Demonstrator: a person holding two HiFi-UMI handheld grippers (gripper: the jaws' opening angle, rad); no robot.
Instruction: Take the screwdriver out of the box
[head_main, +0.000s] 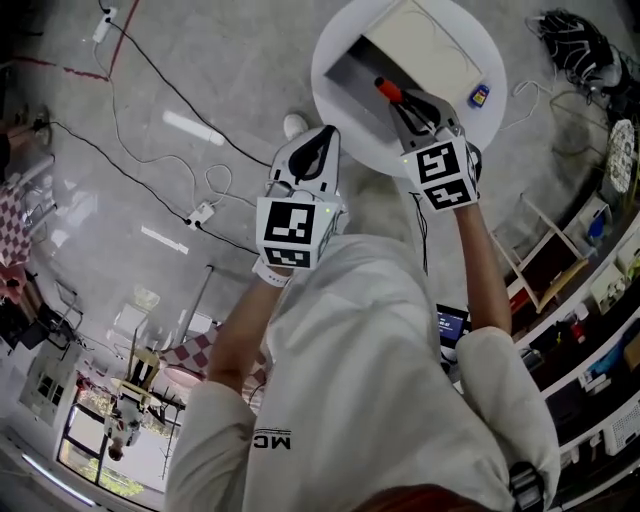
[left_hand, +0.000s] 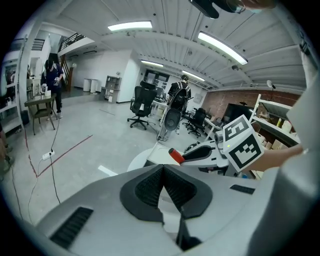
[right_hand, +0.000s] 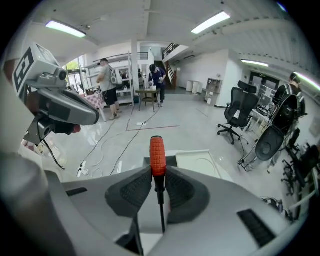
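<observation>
The right gripper (head_main: 405, 106) clamped the orange-handled screwdriver (head_main: 388, 90) over the open box (head_main: 352, 72) on the round table (head_main: 335, 110). The left gripper (head_main: 316, 148), jaws together with nothing between them, hung just off the table's near edge over open floor (head_main: 120, 250).

Orange-handled screwdriver (right_hand: 157, 157) upright, apparently just above open box (head_main: 352, 76)

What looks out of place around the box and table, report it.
Nothing stands out. The box sits open on the round table, with nothing spilled or broken. The screwdriver is clamped straight in the right gripper, orange handle forward, over the box. The left gripper is shut and empty, near the table's edge.
</observation>
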